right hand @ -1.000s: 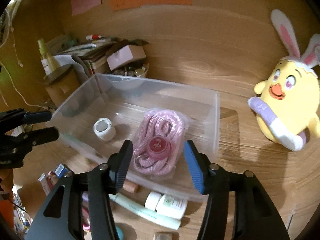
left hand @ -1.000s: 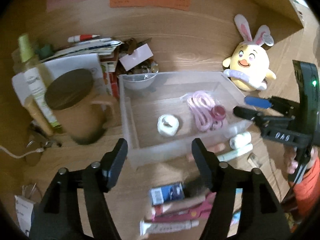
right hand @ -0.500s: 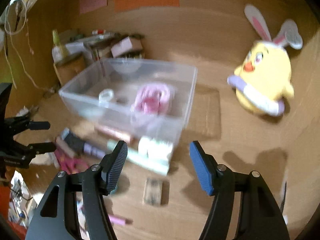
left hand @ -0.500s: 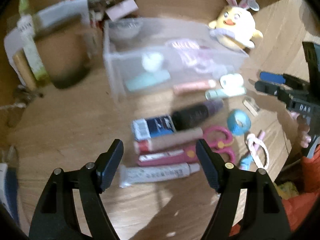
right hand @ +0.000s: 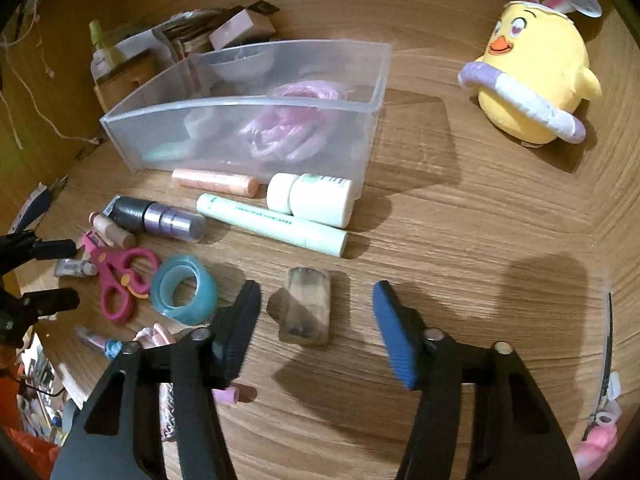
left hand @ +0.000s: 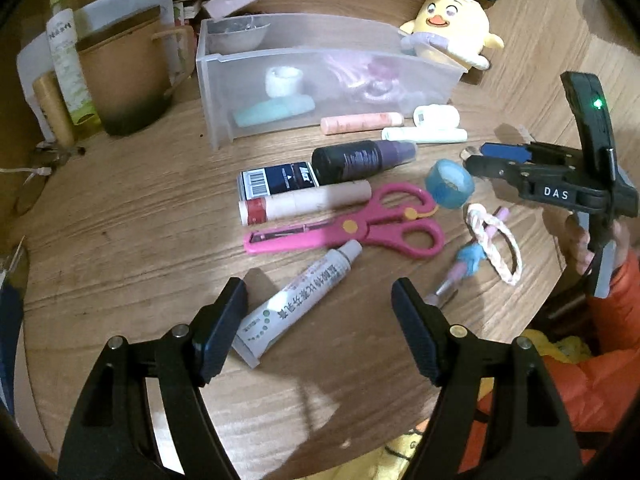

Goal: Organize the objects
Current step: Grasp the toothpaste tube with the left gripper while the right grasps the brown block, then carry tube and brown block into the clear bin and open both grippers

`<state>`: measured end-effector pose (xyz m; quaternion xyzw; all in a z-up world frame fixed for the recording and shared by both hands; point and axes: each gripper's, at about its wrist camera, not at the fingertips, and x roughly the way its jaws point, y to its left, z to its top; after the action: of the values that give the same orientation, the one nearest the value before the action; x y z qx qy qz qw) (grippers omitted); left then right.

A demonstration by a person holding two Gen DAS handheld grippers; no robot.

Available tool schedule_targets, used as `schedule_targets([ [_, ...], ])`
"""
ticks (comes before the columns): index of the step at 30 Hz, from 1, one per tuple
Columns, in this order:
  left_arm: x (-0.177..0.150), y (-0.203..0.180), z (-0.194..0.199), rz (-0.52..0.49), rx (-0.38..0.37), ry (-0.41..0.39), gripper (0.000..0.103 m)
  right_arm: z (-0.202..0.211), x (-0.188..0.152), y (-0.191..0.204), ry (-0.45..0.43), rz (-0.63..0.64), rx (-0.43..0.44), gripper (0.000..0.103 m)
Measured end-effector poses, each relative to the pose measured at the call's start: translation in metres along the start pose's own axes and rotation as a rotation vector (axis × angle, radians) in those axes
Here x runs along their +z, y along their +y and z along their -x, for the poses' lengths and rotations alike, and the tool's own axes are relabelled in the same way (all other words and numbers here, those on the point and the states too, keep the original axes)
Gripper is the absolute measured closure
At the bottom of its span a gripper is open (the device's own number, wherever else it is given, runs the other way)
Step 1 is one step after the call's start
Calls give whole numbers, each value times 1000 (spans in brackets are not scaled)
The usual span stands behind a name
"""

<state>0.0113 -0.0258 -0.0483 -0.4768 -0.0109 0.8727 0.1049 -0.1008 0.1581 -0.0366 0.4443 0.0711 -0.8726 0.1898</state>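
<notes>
Hovering over a cluttered wooden surface (left hand: 120, 240), the left claw (left hand: 318, 316) gapes empty above a white ointment tube (left hand: 298, 298). The right claw (right hand: 316, 320), empty too, has just been narrowing over a small brown block (right hand: 306, 306). The clear bin (right hand: 248, 120) sits beyond.

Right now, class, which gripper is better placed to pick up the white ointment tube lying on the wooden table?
Left. The left gripper hangs open with the white ointment tube's flat end between its fingers, while the right gripper is lined up over a small brownish block.
</notes>
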Motion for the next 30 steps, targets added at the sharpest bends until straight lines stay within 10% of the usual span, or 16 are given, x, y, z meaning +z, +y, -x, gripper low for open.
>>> schedule_targets([
  [10, -12, -4, 7, 6, 138, -63, 85, 9, -11, 5, -23, 4, -4, 81],
  [30, 37, 11, 59, 101, 124, -271, 87, 85, 37, 17, -289, -4, 9, 81],
])
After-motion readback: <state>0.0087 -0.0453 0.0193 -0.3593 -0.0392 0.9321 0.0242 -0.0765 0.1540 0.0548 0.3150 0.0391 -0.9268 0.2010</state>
